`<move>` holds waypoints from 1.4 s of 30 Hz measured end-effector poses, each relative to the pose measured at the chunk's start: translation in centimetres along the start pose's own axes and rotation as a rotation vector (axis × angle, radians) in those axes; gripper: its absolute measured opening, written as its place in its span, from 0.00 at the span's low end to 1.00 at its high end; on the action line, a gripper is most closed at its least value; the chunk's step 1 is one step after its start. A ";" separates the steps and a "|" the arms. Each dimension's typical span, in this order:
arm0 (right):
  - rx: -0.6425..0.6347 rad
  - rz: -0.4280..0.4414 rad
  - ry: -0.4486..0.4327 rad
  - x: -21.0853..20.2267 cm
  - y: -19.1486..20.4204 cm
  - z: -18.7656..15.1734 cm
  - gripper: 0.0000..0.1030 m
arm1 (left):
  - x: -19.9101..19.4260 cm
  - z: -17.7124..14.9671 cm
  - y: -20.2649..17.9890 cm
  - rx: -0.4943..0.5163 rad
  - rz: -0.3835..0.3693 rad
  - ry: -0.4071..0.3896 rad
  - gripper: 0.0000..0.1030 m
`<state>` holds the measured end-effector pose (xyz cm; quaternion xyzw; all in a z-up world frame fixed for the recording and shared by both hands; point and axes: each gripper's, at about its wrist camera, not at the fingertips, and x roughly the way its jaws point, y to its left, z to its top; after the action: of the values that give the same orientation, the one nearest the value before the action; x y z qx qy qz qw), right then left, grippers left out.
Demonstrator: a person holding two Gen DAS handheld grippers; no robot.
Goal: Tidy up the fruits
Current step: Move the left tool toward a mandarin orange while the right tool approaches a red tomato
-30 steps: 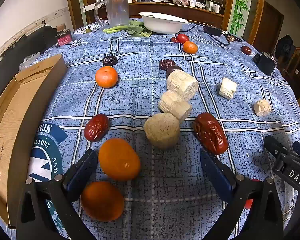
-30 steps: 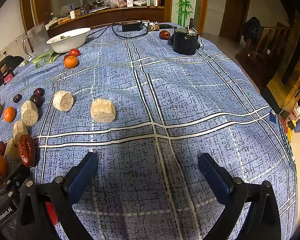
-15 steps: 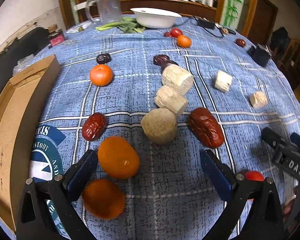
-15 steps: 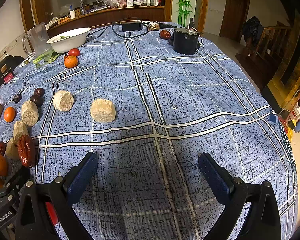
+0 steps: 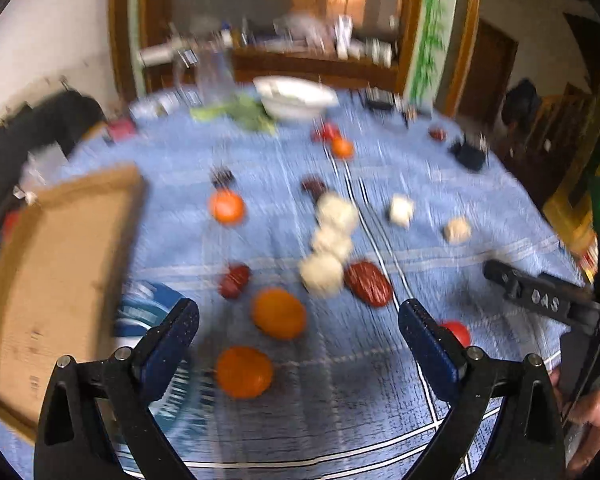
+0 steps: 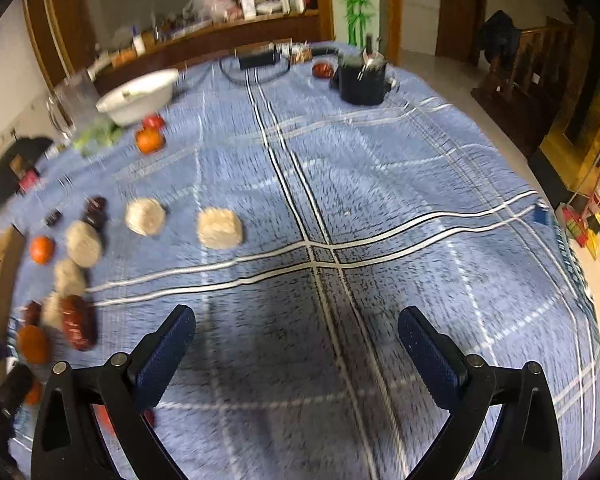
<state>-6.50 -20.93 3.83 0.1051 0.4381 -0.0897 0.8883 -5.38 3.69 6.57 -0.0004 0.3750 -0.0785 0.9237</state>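
Note:
Both views are motion-blurred. My left gripper is open and empty above the blue checked cloth. Two oranges lie between its fingers. A large red date and a smaller one lie beyond, with beige cylinders in a row. A third orange sits farther back. A small red fruit lies by the right finger. My right gripper is open and empty over bare cloth; the fruits lie to its left.
A cardboard tray lies at the left table edge. A white bowl, greens, a tomato and an orange sit at the back. A black pot and cable stand far right. The other gripper shows at right.
The left gripper has risen and pulled back, so the fruits look smaller and farther. The right gripper has tilted and shifted slightly. Both stay open; nothing was picked up.

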 end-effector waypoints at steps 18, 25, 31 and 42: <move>-0.005 -0.012 -0.280 -9.9 4.5 -6.7 0.99 | -9.6 0.0 3.2 -0.046 0.099 -0.325 0.97; -0.059 0.010 -0.262 -10.4 6.9 -7.8 0.99 | -10.6 -1.1 4.0 -0.049 0.084 -0.312 0.97; -0.092 0.016 -0.269 -11.4 7.9 -8.8 0.99 | -11.2 -2.0 4.2 -0.040 0.081 -0.311 0.97; -0.097 0.030 -0.249 -11.1 8.1 -9.3 0.99 | -10.6 -2.6 4.4 -0.049 0.073 -0.273 0.97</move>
<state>-18.19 -9.89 8.07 0.0568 0.3265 -0.0676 0.9411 -14.00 9.71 11.78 -0.0201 0.2473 -0.0348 0.9681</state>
